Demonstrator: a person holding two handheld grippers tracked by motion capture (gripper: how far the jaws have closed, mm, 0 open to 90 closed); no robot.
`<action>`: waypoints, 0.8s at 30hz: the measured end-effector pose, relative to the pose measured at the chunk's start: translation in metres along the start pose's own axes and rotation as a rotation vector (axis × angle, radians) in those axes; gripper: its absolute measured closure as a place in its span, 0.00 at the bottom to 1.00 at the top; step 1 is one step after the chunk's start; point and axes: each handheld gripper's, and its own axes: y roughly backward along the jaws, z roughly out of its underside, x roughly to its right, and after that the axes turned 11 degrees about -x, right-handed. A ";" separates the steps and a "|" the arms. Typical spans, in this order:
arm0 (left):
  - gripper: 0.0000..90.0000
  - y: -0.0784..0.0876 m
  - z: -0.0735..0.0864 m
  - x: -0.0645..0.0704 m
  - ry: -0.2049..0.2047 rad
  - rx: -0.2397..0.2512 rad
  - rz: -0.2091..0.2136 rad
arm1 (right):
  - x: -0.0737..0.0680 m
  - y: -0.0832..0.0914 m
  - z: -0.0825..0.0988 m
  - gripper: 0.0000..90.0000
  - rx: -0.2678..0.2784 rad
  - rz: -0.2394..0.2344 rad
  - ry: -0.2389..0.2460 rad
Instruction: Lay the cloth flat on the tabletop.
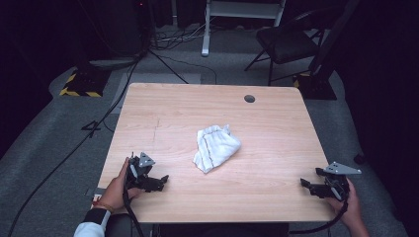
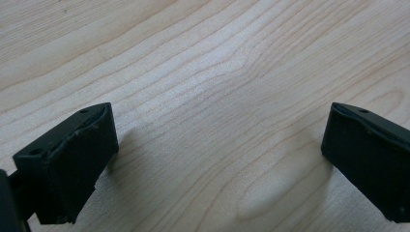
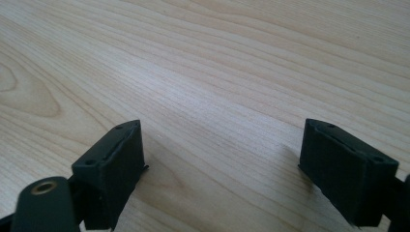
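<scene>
Both tongs, left (image 1: 162, 180) and right (image 1: 305, 185), gape (empty) well apart from the towel (image 1: 216, 146).

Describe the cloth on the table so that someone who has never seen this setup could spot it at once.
Start from the light wooden table that stands on grey carpet. Near its middle, a little toward the person's side, lies a crumpled white cloth, bunched into a loose heap with a thin dark stripe running across it. It is the one soft, pale thing on the bare wood, lying apart from the left gripper and the right gripper near the front corners.
</scene>
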 end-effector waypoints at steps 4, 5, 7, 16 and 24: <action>0.00 0.001 0.000 0.003 -0.071 -0.008 0.032 | 0.000 0.000 0.000 0.17 -0.001 0.004 -0.002; 0.00 0.000 0.000 0.005 -0.082 -0.003 0.042 | 0.000 0.000 0.000 0.17 -0.001 0.005 -0.002; 0.00 0.000 0.000 0.007 -0.099 -0.005 0.056 | 0.000 -0.001 -0.001 0.17 0.000 0.005 0.000; 0.00 -0.002 -0.003 0.013 -0.174 -0.005 0.100 | -0.004 -0.001 -0.003 0.17 0.002 -0.028 0.071; 0.04 -0.001 -0.003 0.015 -0.230 0.004 0.131 | -0.004 -0.005 -0.011 0.17 -0.021 -0.057 0.081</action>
